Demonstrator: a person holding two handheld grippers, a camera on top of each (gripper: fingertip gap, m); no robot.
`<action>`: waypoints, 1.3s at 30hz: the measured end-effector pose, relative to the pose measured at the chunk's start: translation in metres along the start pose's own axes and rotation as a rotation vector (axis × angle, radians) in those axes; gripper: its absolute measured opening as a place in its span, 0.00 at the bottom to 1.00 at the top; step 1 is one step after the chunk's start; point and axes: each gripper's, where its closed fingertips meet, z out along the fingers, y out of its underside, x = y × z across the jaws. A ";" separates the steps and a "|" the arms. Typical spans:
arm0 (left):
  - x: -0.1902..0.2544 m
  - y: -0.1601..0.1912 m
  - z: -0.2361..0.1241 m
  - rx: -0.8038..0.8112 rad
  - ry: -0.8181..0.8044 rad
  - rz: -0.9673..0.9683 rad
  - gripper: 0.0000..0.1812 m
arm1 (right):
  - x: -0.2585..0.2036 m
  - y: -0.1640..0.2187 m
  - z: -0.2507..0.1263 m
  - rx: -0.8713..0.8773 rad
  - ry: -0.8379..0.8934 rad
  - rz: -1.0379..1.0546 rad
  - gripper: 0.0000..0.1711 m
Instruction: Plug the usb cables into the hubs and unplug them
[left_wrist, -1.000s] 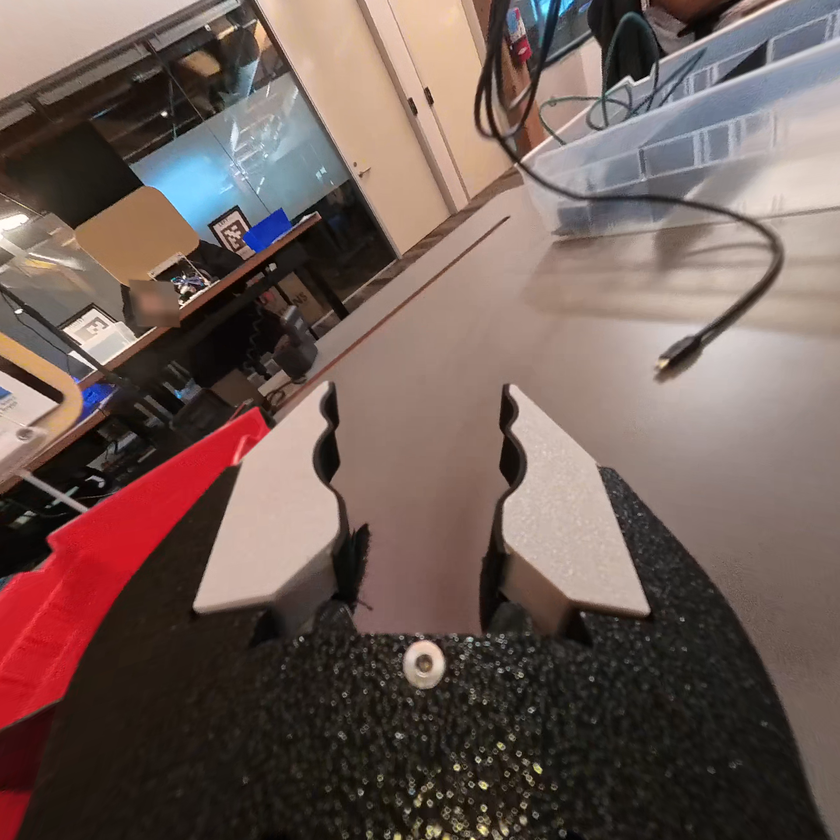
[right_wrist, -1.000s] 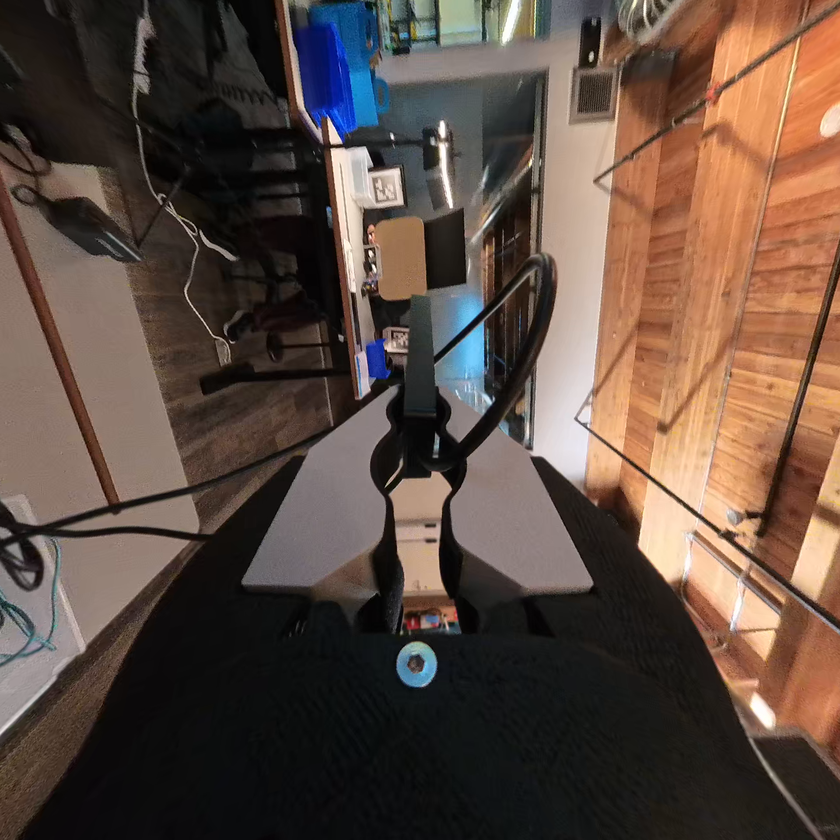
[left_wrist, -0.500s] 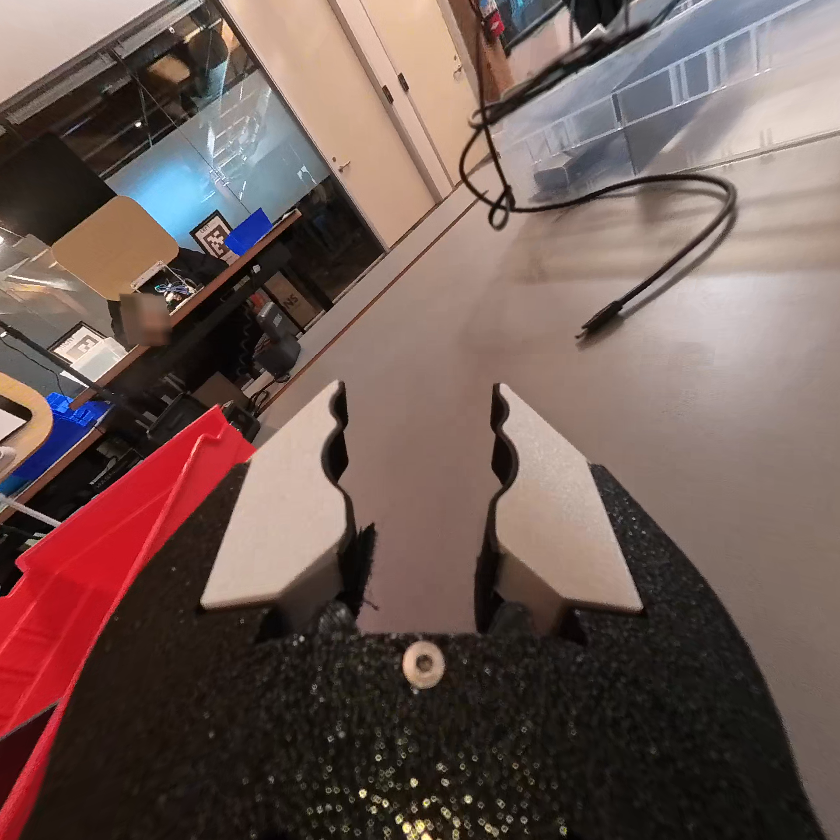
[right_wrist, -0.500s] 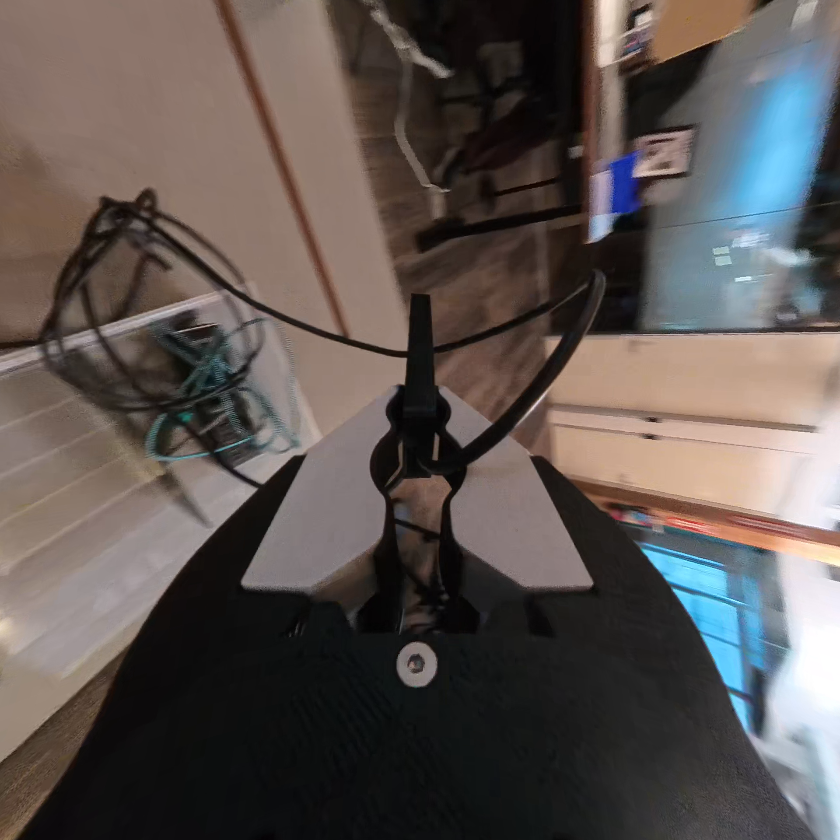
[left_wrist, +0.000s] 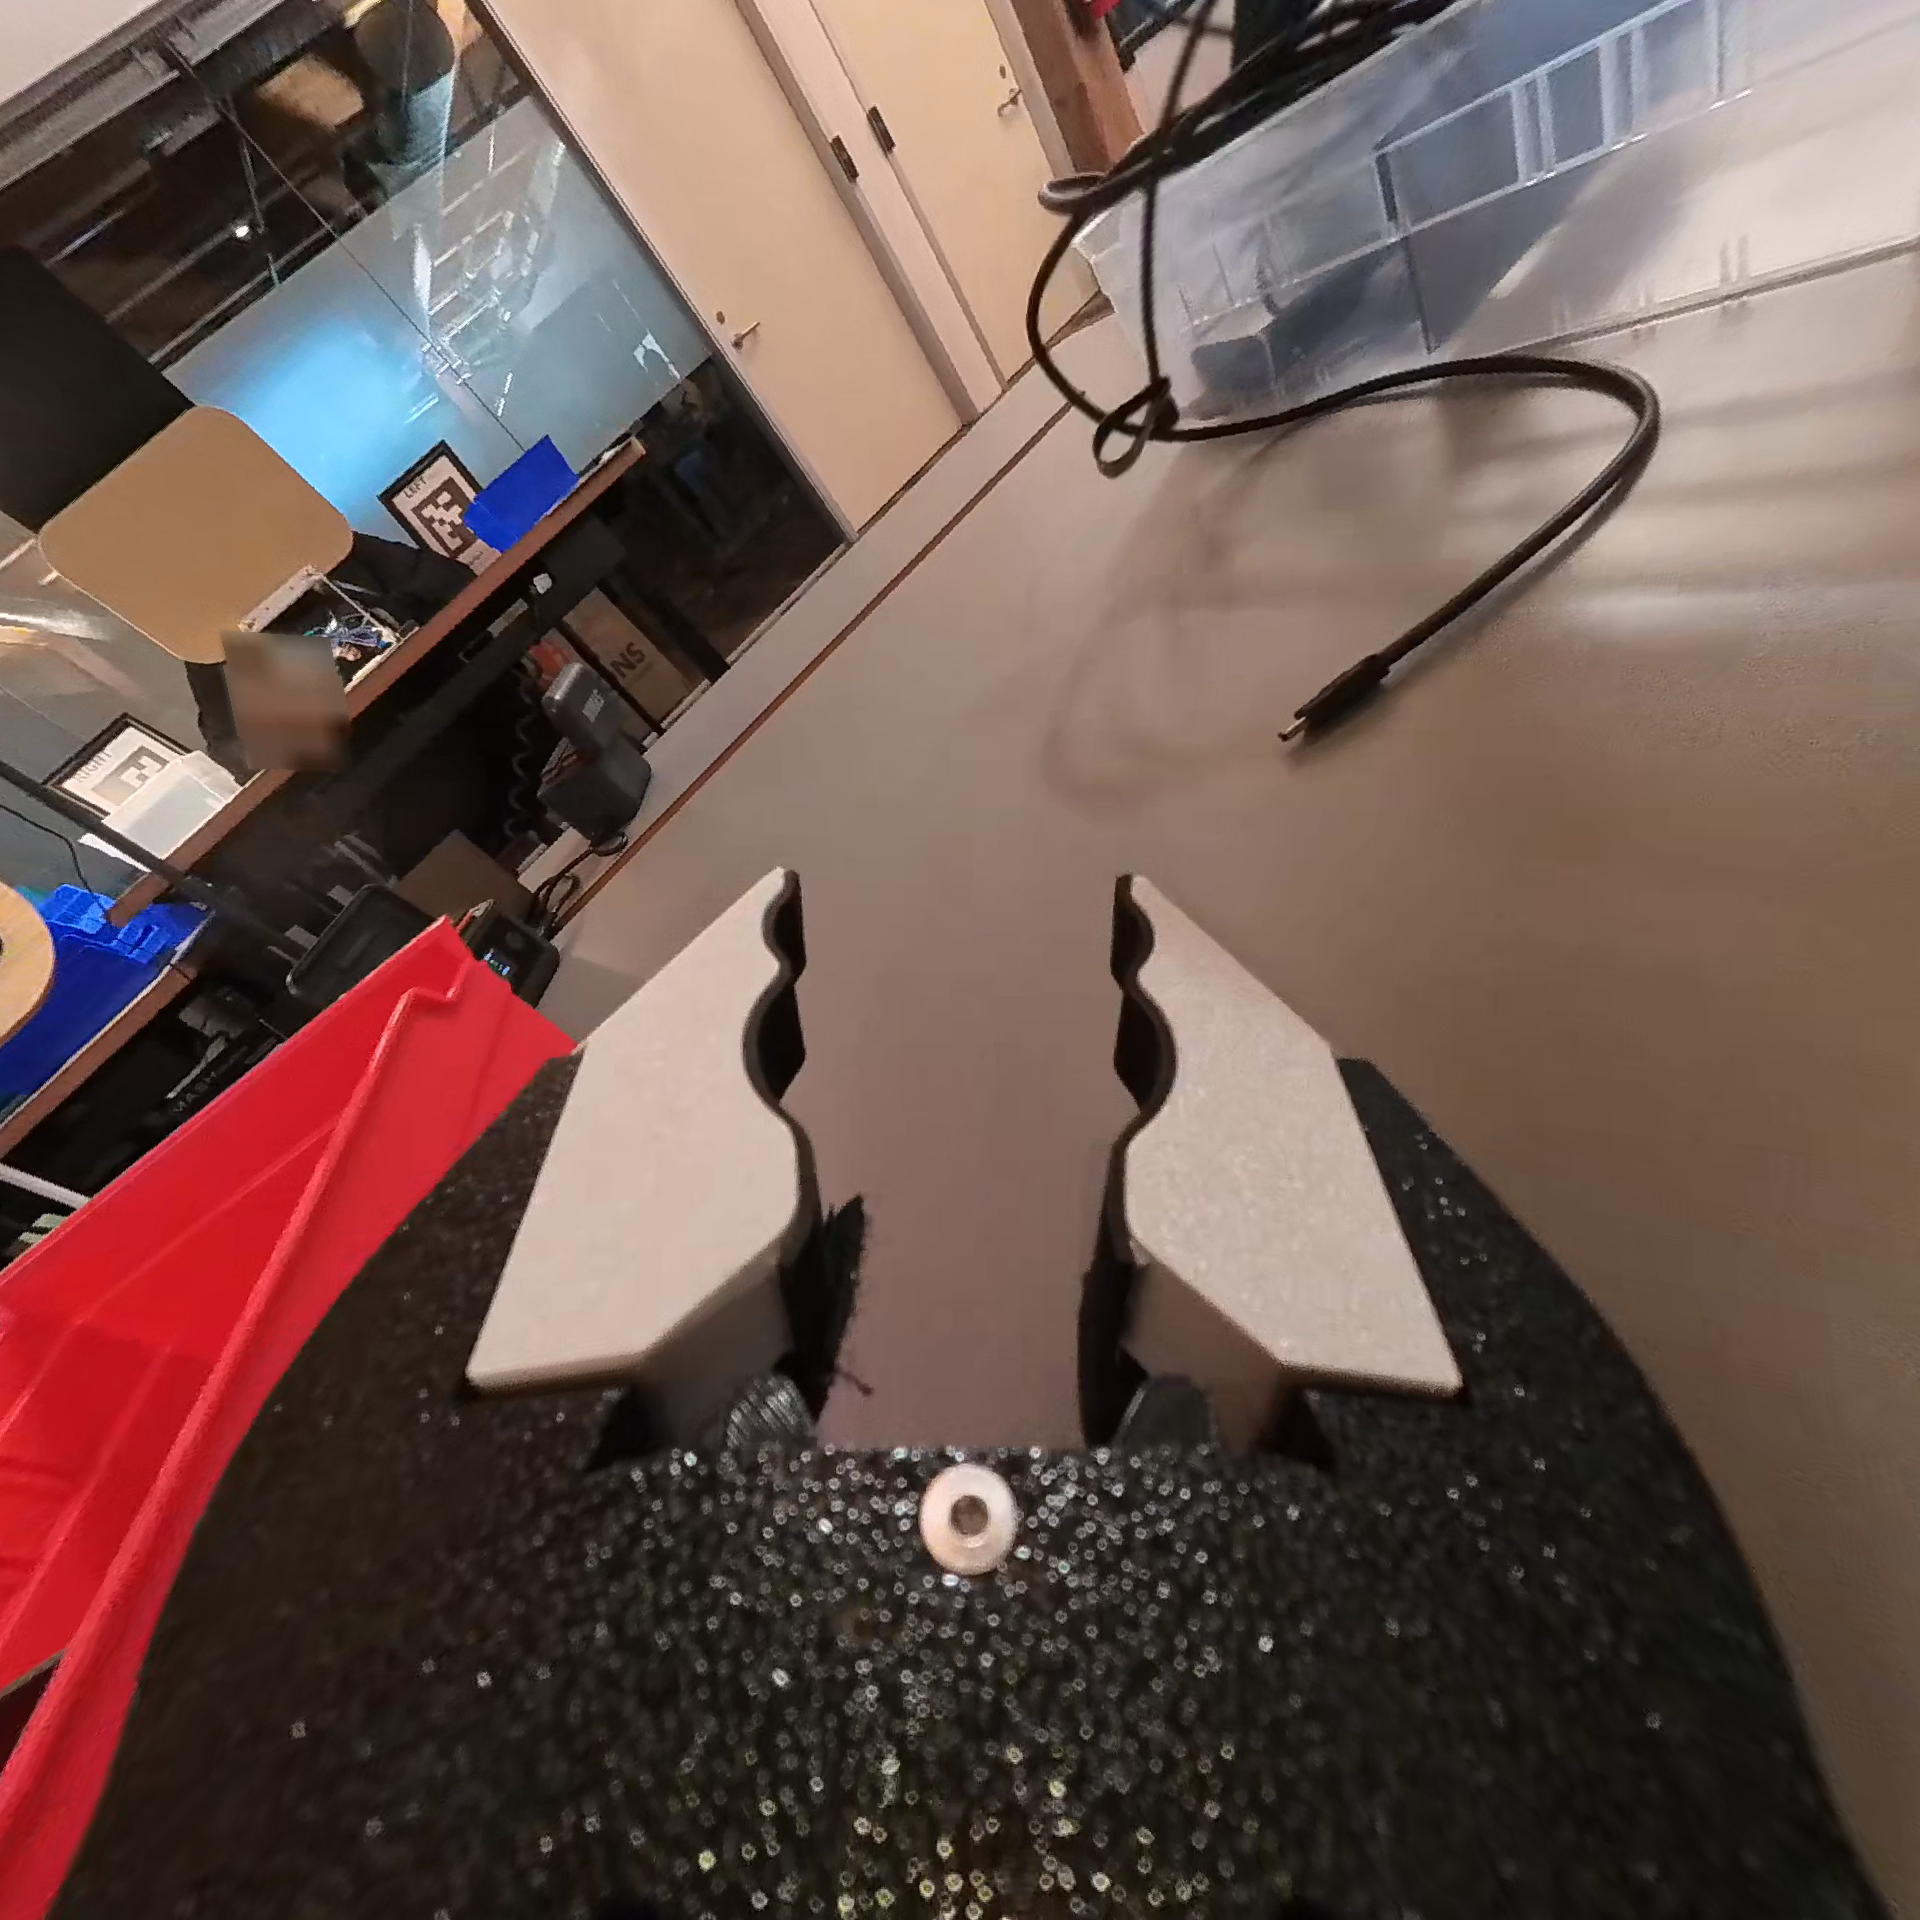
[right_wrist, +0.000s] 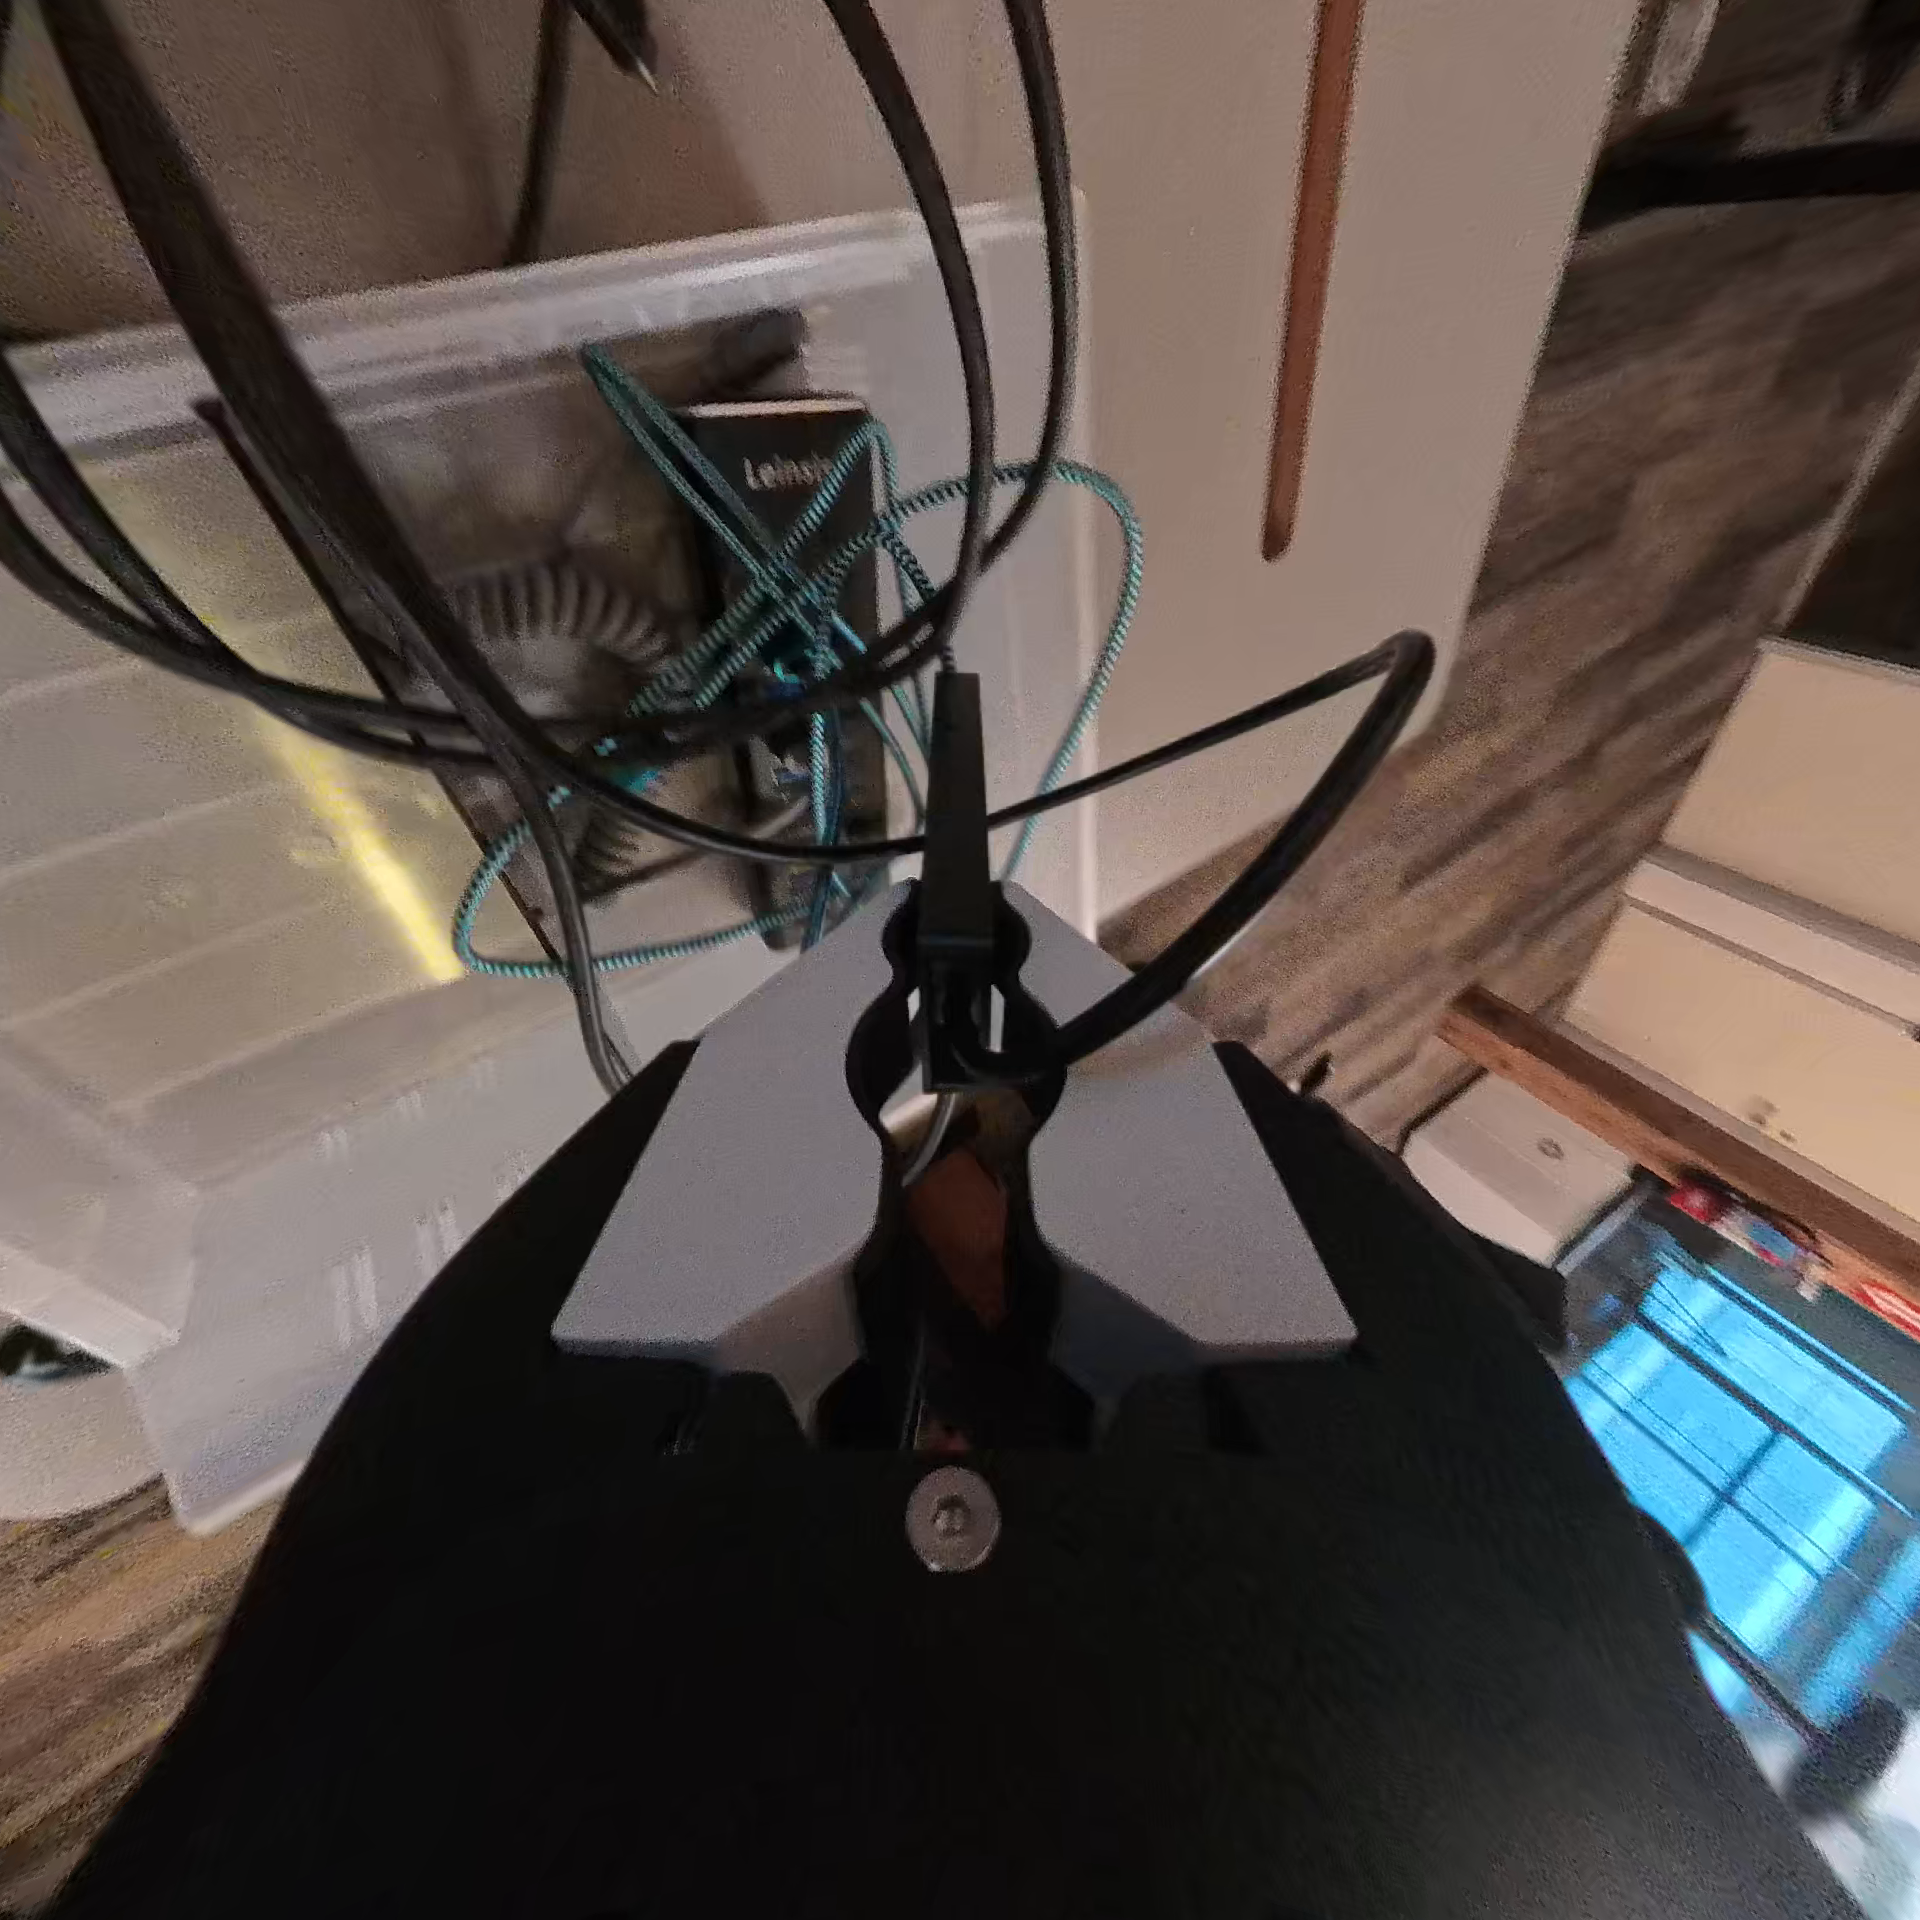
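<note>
From my left gripper (left_wrist: 956, 935) I see its grey fingers spread wide with nothing between them, low over the smooth grey-brown table (left_wrist: 1351, 935). Left of the table's near corner sits a bright red plastic bin (left_wrist: 208, 1299). Ahead and to the right of that gripper, a loose black USB cable (left_wrist: 1538, 540) lies curved on the table, its small plug end (left_wrist: 1340, 696) resting flat and well clear of my fingers. Beyond the cable, at the table's far edge, stands a clear plastic storage box (left_wrist: 1558, 177) with dark cords spilling over its rim.

My right gripper (right_wrist: 956, 935) is clamped narrow on a black USB plug (right_wrist: 954, 831), which sticks out past the fingertips; its cord (right_wrist: 1299, 810) loops off to the right. Behind the plug, the clear box (right_wrist: 312, 935) holds tangled black and teal braided cables (right_wrist: 790, 623) and a dark hub (right_wrist: 790, 488), though blur hides its ports.
</note>
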 end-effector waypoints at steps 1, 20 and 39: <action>0.000 0.000 0.000 -0.001 0.000 0.003 0.32 | -0.004 -0.004 0.007 0.015 -0.025 0.009 0.05; 0.011 0.000 0.003 -0.011 0.032 0.052 0.31 | -0.030 0.043 0.032 -0.069 -0.315 0.686 0.34; 0.022 0.001 0.010 -0.018 0.063 0.106 0.30 | -0.235 -0.193 -0.038 0.336 -0.262 -0.286 0.37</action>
